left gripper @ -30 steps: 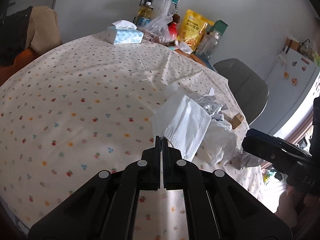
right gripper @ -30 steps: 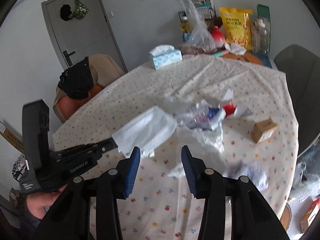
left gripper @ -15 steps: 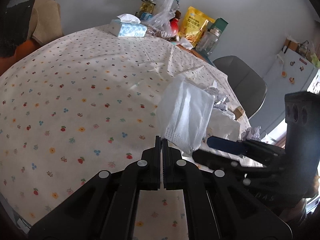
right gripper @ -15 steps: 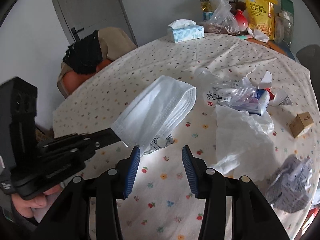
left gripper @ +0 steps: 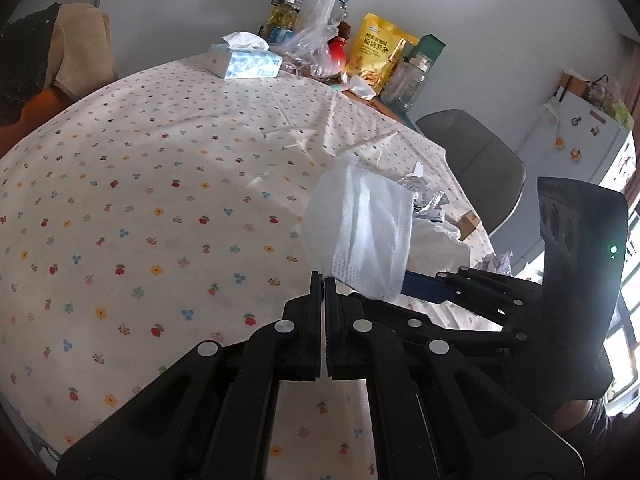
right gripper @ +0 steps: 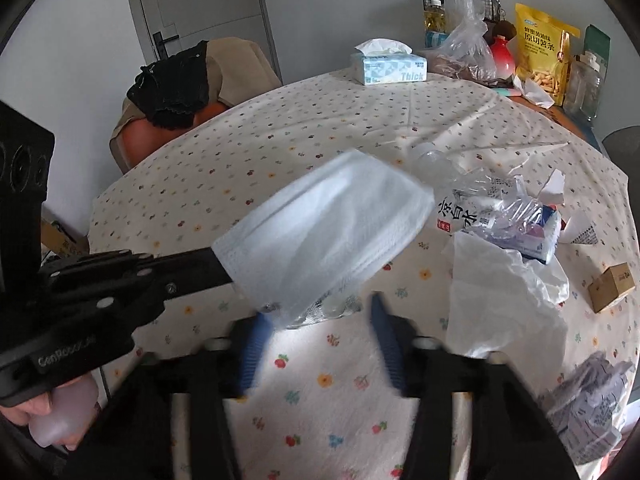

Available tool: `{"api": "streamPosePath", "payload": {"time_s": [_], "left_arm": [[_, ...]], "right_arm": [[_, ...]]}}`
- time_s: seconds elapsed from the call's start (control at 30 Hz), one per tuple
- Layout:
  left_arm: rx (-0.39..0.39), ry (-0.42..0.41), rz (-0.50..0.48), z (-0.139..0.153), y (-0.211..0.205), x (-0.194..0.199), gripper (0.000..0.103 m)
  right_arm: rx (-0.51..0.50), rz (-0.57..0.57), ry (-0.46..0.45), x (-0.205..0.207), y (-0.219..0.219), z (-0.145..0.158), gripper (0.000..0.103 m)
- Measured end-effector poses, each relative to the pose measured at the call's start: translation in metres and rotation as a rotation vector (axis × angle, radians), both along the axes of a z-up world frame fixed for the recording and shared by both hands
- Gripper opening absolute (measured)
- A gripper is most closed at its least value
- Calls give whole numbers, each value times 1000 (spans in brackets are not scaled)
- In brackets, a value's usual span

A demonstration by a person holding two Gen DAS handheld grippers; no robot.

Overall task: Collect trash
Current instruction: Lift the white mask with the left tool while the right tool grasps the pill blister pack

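Note:
A white face mask (left gripper: pixel 360 240) hangs in the air over the flowered tablecloth (left gripper: pixel 160 184). My left gripper (left gripper: pixel 324 280) is shut on the mask's lower edge. In the right wrist view the mask (right gripper: pixel 332 232) sticks out from the left gripper (right gripper: pixel 216 264) and fills the middle. My right gripper (right gripper: pixel 318 308) sits just under it, blurred, its jaws closing. The mask's bottom corner dips between the blue pads (right gripper: pixel 384 336), which do not press on it. One blue finger (left gripper: pixel 420 284) shows behind the mask in the left wrist view.
On the table to the right lie a crushed plastic bottle (right gripper: pixel 480 208), a white plastic sheet (right gripper: pixel 504 292), a small cardboard box (right gripper: pixel 610 286) and crumpled paper (right gripper: pixel 588 400). A tissue box (right gripper: pixel 388 68) and a yellow snack bag (right gripper: pixel 540 52) stand at the far edge. A clothes-draped chair (right gripper: pixel 180 80) stands behind.
My right gripper has come down and in toward the left one, so the mask now hangs right over its fingers. The left gripper has kept still with the mask.

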State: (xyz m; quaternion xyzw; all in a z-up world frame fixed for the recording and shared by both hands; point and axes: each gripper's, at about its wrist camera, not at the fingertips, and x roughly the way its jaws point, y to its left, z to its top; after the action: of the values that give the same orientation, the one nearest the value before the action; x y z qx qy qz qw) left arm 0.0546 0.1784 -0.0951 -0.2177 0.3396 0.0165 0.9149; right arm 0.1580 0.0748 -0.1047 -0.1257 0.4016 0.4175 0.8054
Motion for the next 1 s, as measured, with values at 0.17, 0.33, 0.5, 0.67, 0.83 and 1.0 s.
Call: {"api": "streamPosePath", "payload": {"time_s": [0.17,0.33,0.5,0.67,0.83,1.0], "left_arm": [[36,1,51,4,4,-2,2],[36,-10,69,14,7,-3,2],[104,-56,93,39,-4,-9,2],[140,-94,158,65,0,-20,2],[160,-123,154,84,-9,-24,2],[187,-152,98,100,-36,-19,2]], "right_arm": [[7,-15,-16,-2,-11,6,39],[35,-45,-5,-2,-31,16,39],[80,-55,-32,-9,-46,36,39],[119,-103,-55,-12,-74,53,39],[166,-145,-91,-18,-104,73,39],[203,-195,-127,-24,-139,91,39]]}}
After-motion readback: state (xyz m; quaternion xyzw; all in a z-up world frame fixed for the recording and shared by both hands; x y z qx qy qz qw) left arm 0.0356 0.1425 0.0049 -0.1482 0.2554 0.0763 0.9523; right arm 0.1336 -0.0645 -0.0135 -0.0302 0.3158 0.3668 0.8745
